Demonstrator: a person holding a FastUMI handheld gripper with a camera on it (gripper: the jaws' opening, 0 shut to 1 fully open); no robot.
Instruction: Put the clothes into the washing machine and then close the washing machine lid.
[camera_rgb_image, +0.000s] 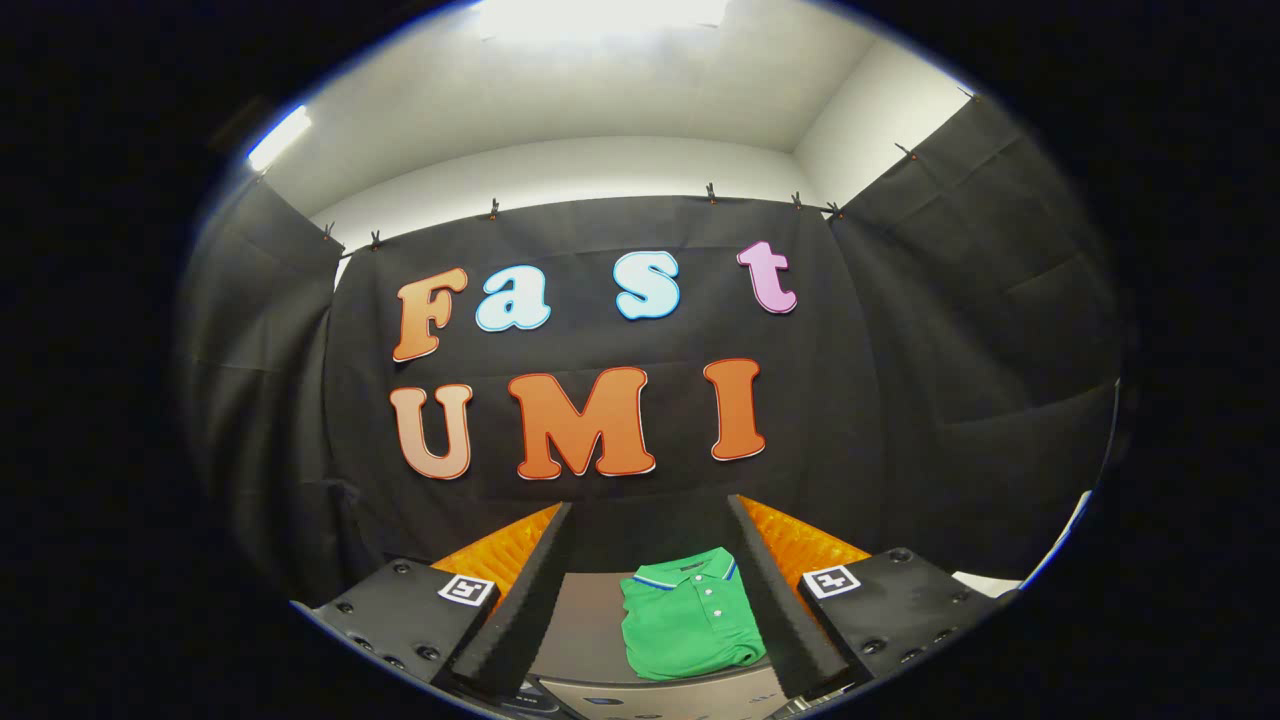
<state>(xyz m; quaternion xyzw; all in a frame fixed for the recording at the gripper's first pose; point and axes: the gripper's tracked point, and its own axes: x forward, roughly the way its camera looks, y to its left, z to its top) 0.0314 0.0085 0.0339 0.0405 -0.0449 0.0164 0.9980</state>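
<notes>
Between open claw (650, 545), shirt (688, 625) collar away

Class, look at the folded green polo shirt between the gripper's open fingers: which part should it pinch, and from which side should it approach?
Probably the near, bunched hem of the green polo shirt, coming from above and in front. Folds there give thickness to pinch; the collar end lies flatter. The gripper is open, its fingers either side of the shirt.

We see the gripper (650, 520) held with its two fingers spread wide apart, touching nothing. Between them, ahead of the tips, a folded green polo shirt (688, 628) with a blue-and-white trimmed collar lies flat on a grey surface (580, 630), nearer the right finger. Beyond the shirt, the surface's far edge meets the black cloth wall (900, 400).
</notes>
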